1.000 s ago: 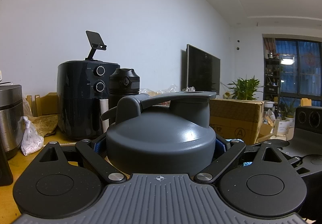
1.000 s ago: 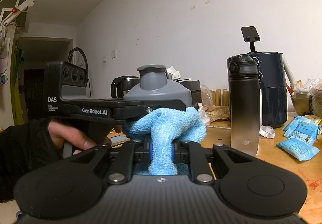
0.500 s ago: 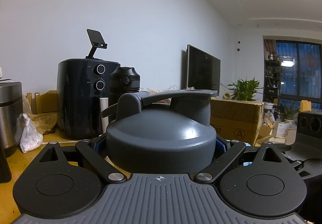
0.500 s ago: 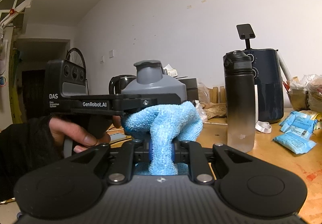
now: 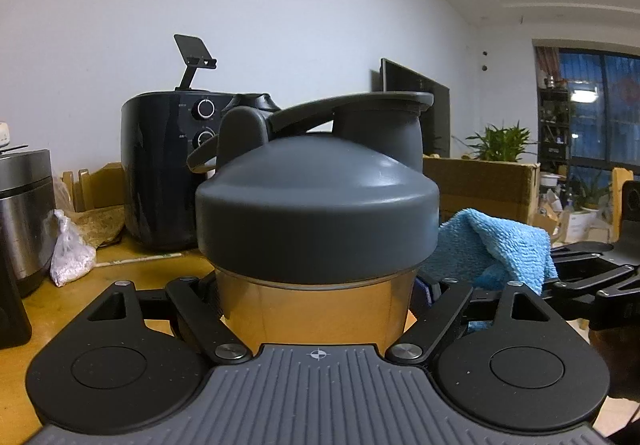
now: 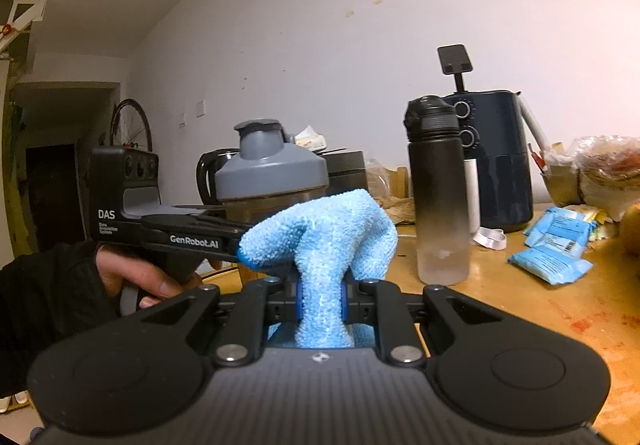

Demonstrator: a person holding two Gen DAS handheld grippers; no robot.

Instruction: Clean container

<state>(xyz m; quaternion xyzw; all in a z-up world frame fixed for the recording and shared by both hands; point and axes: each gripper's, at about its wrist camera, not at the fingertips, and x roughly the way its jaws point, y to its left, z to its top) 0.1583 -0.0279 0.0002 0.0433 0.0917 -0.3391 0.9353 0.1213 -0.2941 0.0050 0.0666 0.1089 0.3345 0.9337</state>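
The container, a clear shaker bottle [image 5: 316, 205] with a grey flip-top lid, fills the left wrist view. My left gripper [image 5: 316, 295] is shut on its clear body just under the lid. A bunched blue cloth [image 5: 492, 245] sits close against the bottle's right side. In the right wrist view my right gripper [image 6: 320, 299] is shut on that blue cloth [image 6: 320, 233]. The cloth's top lies in front of the shaker bottle [image 6: 272, 173]. A hand [image 6: 148, 277] in a dark sleeve holds the left tool's black housing [image 6: 124, 197].
On the wooden table [image 6: 560, 309] stand a tall black water bottle [image 6: 438, 189], a dark air fryer [image 6: 500, 157] and several blue packets [image 6: 556, 245]. A steel pot [image 5: 24, 213] and a white bag [image 5: 70, 257] sit left. A cardboard box [image 5: 480, 185] stands behind.
The bottle now sits higher in the left wrist view, so its clear body shows. The blue cloth has come into that view at the bottle's right side. Both grips are unchanged.
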